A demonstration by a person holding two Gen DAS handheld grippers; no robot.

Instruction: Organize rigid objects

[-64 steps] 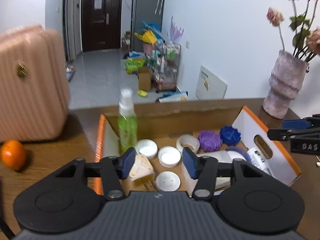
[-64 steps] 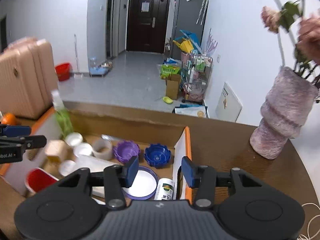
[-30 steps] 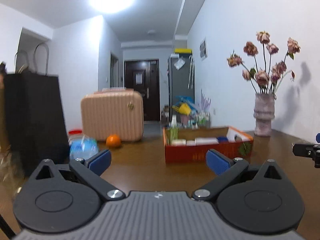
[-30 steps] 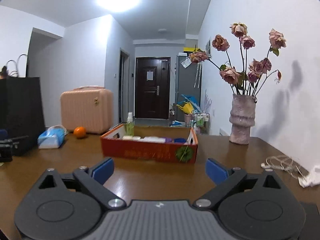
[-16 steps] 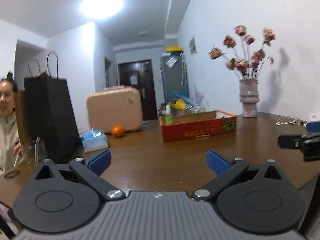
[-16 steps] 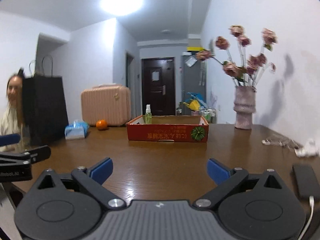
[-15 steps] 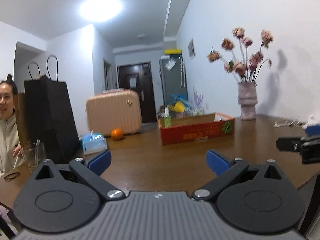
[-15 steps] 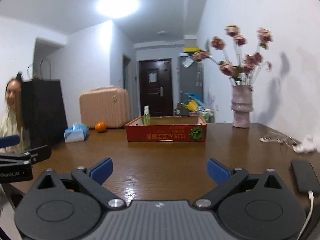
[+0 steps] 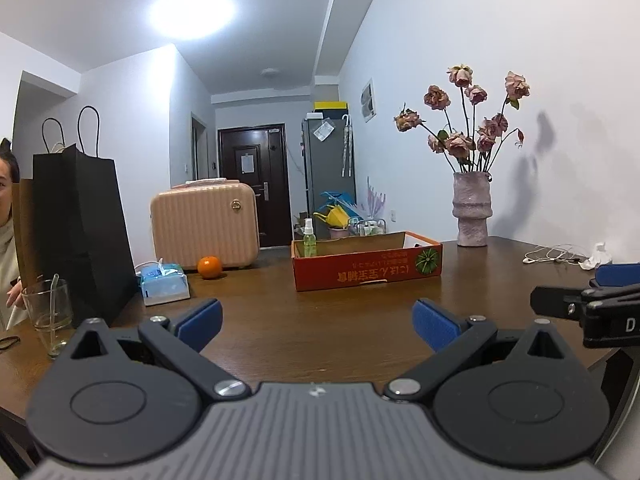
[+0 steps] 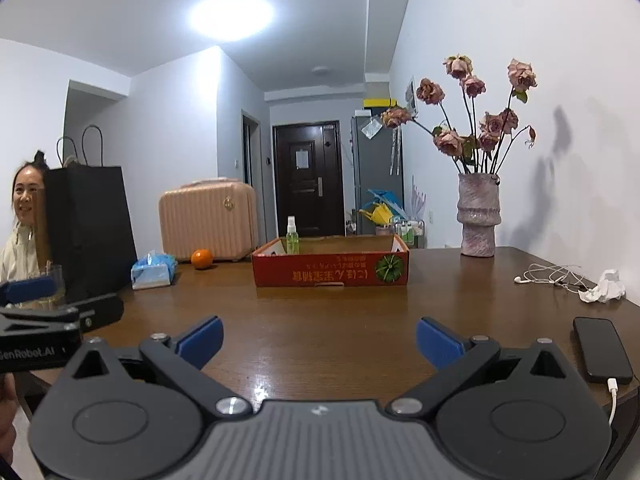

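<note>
Red cardboard box (image 9: pixel 367 266) sits mid-table, both grippers held back from it with jaws spread wide and empty.

A green spray bottle (image 9: pixel 309 237) stands upright inside the box at its left end; whatever else the box holds is hidden behind its front wall. Left of the box lie an orange (image 9: pixel 209 267), a blue tissue pack (image 9: pixel 163 281) and a black paper bag (image 9: pixel 82 224), with a pink suitcase (image 9: pixel 205 224) behind the orange. Right of the box stands a vase of dried roses (image 9: pixel 471 214), and nearer than that white earphones (image 10: pixel 548 274) and a phone (image 10: pixel 601 349). The left gripper (image 9: pixel 316 322) and right gripper (image 10: pixel 319 338) hover low over the near edge of the wooden table (image 9: pixel 320 320), well apart from the box.
</note>
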